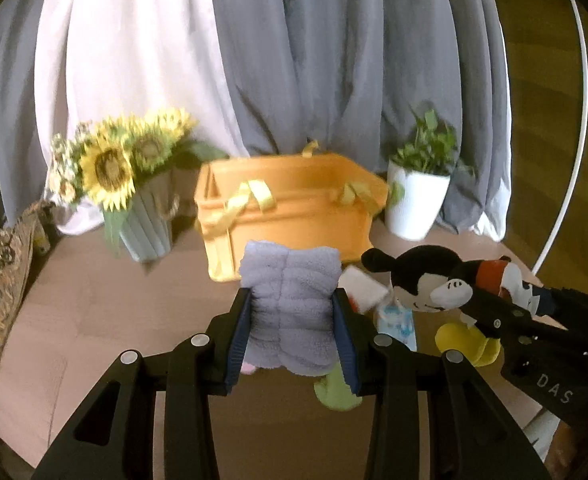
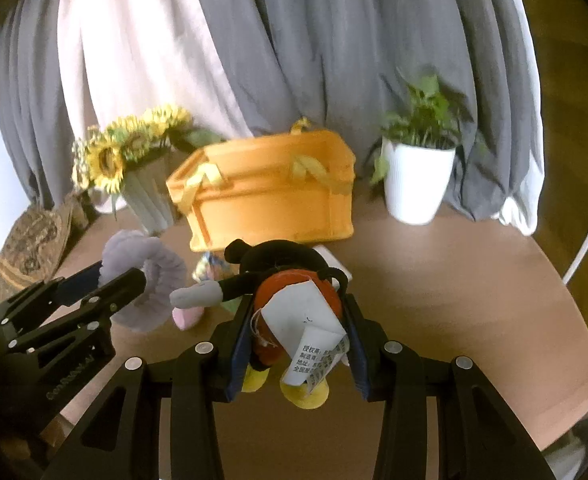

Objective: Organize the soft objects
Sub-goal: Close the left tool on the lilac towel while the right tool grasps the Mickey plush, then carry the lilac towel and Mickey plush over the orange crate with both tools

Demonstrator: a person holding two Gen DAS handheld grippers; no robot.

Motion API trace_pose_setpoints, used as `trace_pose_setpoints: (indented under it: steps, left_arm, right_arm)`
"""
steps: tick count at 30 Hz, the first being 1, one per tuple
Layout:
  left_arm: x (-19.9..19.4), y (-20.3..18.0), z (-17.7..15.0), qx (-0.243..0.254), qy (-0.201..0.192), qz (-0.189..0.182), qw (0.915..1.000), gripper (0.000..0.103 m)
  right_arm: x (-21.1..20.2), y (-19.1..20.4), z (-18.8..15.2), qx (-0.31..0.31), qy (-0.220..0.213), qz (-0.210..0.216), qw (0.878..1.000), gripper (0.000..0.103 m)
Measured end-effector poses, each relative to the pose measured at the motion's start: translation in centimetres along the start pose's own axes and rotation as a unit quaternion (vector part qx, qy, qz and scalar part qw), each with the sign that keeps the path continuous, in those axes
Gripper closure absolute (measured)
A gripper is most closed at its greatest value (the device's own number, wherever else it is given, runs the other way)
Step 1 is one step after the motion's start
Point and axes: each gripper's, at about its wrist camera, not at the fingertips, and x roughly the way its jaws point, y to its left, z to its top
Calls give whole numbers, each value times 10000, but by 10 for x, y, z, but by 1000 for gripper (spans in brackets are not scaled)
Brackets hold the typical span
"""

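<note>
Left hand-held gripper (image 1: 292, 320) clamped on a lavender fuzzy plush (image 1: 290, 312), right hand-held gripper (image 2: 297, 336) clamped on the Mickey plush (image 2: 290, 276) at its red shorts, both held above the counter (image 2: 453, 300) just in front of the orange basket (image 2: 270, 200).
</note>
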Motion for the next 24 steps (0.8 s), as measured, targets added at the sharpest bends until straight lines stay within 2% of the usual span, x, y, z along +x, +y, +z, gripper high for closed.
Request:
trace_pose_setpoints:
  steps: [10, 24]
  left_arm:
    - [0, 10, 39, -28, -462, 13, 9989, 64]
    - [15, 26, 90, 26, -1087, 117, 9940, 64]
  right_arm:
    - [0, 4, 37, 97, -527, 134, 9985, 60]
    - [20, 8, 93, 48, -1136, 301, 9931, 60]
